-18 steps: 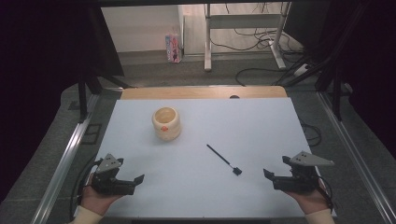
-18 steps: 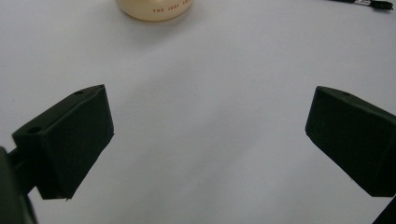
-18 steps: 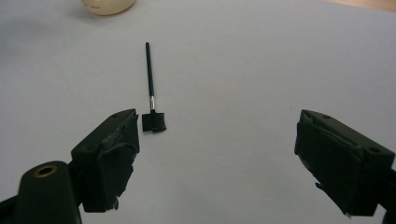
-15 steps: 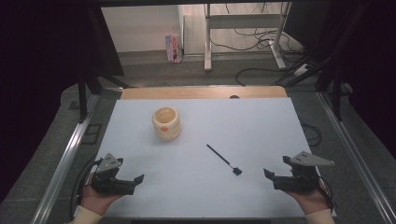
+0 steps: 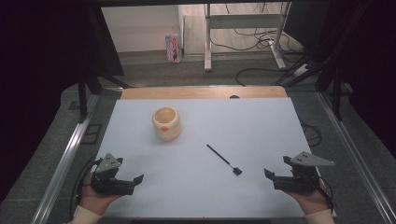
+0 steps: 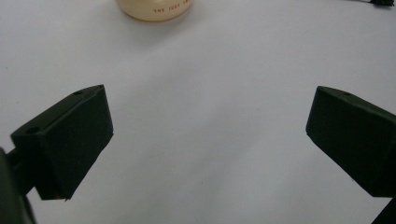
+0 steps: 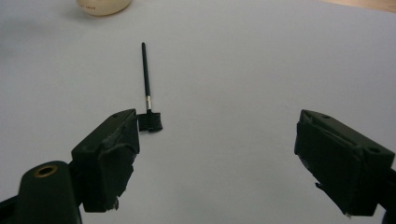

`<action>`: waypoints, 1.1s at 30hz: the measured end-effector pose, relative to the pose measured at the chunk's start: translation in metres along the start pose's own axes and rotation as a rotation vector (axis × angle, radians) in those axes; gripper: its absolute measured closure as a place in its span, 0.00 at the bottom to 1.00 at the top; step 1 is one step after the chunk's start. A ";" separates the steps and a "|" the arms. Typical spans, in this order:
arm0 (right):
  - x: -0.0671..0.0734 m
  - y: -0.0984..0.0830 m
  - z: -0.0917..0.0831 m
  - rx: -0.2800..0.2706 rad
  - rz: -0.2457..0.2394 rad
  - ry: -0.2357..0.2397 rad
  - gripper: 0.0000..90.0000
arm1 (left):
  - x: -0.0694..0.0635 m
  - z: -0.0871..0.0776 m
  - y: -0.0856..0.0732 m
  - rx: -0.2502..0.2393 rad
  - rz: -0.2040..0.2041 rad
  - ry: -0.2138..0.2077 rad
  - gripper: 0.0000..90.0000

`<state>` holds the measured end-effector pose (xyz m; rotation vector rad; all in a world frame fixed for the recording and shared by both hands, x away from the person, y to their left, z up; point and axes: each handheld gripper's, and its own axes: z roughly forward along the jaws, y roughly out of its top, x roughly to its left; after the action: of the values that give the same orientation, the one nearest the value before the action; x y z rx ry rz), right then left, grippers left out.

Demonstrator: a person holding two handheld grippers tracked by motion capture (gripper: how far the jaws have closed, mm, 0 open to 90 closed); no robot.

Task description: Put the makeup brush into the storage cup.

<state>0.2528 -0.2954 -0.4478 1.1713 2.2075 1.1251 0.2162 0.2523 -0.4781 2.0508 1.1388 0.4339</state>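
I hold my left gripper [image 5: 122, 182] low over the near left corner of the pale table [image 5: 261, 121] and my right gripper [image 5: 280, 177] over the near right corner, both aimed inward toward the middle, a ready stance that leaves the working area between them free. Both pairs of jaws stand wide apart with nothing between them; in the left gripper view and the right gripper view I see bare tabletop in each gap. The thing nearest my right gripper is a thin black brush [image 5: 224, 160], lying flat on the table, its small square head [image 7: 150, 122] toward me and its stick pointing away toward the far left. In the right gripper view the head sits just beyond the tip of one jaw, near it but, I think, not touching; the angle makes that hard to judge. Lying flat as it does, the brush leaves little to pinch, so I judge I would need to come down over the stick with the jaws astride it. A cream-coloured cup [image 5: 166, 123] stands upright farther off on the left half, well apart from the brush and straight ahead of my left gripper. Nothing lies between my right gripper and the brush.
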 end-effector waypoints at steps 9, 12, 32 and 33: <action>-0.002 0.000 -0.002 -0.008 -0.003 0.004 0.16 | -0.002 -0.003 0.004 -0.002 0.013 0.013 0.02; -0.004 0.000 -0.001 -0.009 0.002 0.003 0.16 | 0.000 -0.002 0.003 0.006 0.011 0.017 0.02; 0.004 0.012 0.007 0.033 -0.024 -0.007 0.17 | 0.002 0.002 -0.001 0.027 0.019 0.014 0.03; 0.004 0.013 0.008 0.034 -0.020 -0.003 0.17 | 0.002 0.002 -0.002 0.028 0.020 0.014 0.03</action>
<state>0.2622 -0.2840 -0.4423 1.1617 2.2392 1.0812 0.2176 0.2537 -0.4808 2.0873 1.1401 0.4456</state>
